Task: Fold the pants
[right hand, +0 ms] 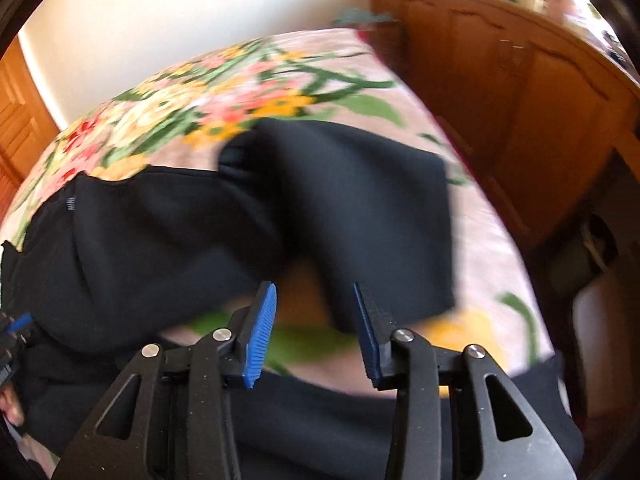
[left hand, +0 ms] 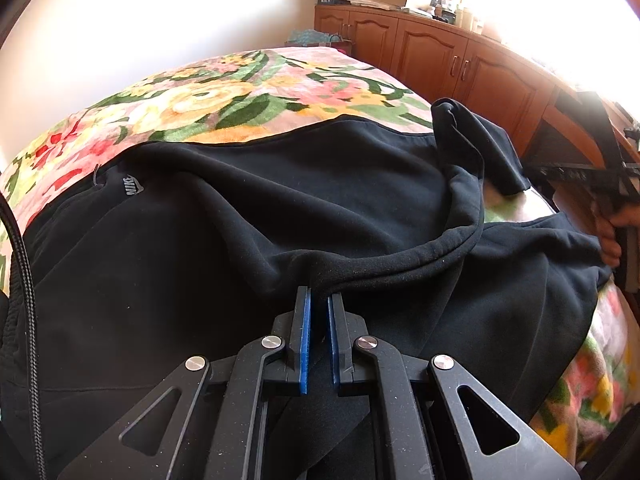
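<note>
Black sweatpants (left hand: 240, 208) with a small grey logo lie spread over a flower-patterned blanket (left hand: 224, 92) on a bed. My left gripper (left hand: 319, 293) is shut on a raised fold of the pants near their front edge, its blue pads pinching the cloth. One leg end (left hand: 472, 136) is bunched up at the right. In the blurred right wrist view, the pants (right hand: 160, 232) have a leg (right hand: 360, 208) doubled over the blanket (right hand: 240, 92). My right gripper (right hand: 315, 286) hangs open above that leg's edge, with nothing between its pads.
A wooden cabinet (left hand: 432, 52) with clutter on top runs along the bed's right side (right hand: 520, 80). A hand (left hand: 612, 240) shows at the right edge of the left wrist view. A black braided cord (left hand: 24, 280) hangs at the left. A pale wall stands behind the bed.
</note>
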Demonstrator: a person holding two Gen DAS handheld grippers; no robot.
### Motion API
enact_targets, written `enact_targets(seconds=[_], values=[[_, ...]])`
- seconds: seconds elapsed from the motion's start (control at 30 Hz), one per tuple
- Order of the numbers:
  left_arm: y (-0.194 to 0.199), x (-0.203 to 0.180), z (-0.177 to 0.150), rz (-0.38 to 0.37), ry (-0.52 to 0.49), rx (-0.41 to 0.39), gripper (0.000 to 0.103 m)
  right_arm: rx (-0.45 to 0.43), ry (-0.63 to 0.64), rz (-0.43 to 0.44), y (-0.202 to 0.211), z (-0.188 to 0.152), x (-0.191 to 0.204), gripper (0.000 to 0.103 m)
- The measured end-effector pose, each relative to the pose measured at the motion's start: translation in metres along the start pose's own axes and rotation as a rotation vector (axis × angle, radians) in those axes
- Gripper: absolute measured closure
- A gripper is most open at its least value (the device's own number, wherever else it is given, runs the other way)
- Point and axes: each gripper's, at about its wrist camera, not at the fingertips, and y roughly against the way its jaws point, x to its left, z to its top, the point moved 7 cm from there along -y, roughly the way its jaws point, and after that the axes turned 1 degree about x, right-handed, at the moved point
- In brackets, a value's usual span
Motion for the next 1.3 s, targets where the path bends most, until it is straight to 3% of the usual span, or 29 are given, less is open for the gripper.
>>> enact_targets(seconds=[0.17,0.43,0.47,0.67,0.7,0.73,0.77,0.8,0.9,1.07,1.17,1.3], values=[[-0.001,-0.001,-0.001,0.005,-0.006,0.003,0.096,0.036,-0.025,-0.065,-0.003,-0.016,-0.034,0.062],[-0.002,0.000,-0.001,0.001,-0.005,0.004,0.096,0.031,-0.010,-0.064,-0.035,-0.003,-0.015,0.061],[-0.003,0.000,-0.001,0.000,-0.006,0.005,0.096,0.037,0.001,-0.068,-0.042,0.000,-0.011,0.057],[-0.003,0.001,0.000,-0.001,-0.003,0.006,0.096,0.092,0.112,-0.155,-0.068,0.002,-0.004,0.051],[-0.002,0.001,0.000,0.004,-0.005,0.004,0.096,0.098,0.141,-0.166,-0.068,0.003,-0.003,0.055],[-0.001,0.001,0.001,0.012,-0.012,-0.001,0.096,0.099,0.185,-0.180,-0.065,0.004,-0.001,0.064],[0.002,0.001,0.003,0.025,-0.022,-0.015,0.096,0.094,0.214,-0.195,-0.061,0.007,-0.003,0.082],[0.006,0.002,0.006,0.032,-0.026,-0.030,0.096,0.088,0.229,-0.208,-0.055,0.010,-0.004,0.086],[0.021,0.011,0.016,0.033,-0.001,-0.068,0.096,0.047,0.237,-0.195,-0.016,0.029,-0.020,0.090],[0.055,0.035,0.031,0.085,0.034,-0.142,0.096,-0.006,0.169,-0.252,0.056,0.060,-0.074,0.091],[0.065,0.056,0.033,0.100,0.088,-0.159,0.096,-0.005,0.158,-0.328,0.073,0.073,-0.104,0.091],[0.067,0.073,0.032,0.131,0.111,-0.171,0.096,-0.004,0.160,-0.417,0.063,0.098,-0.119,0.092]])
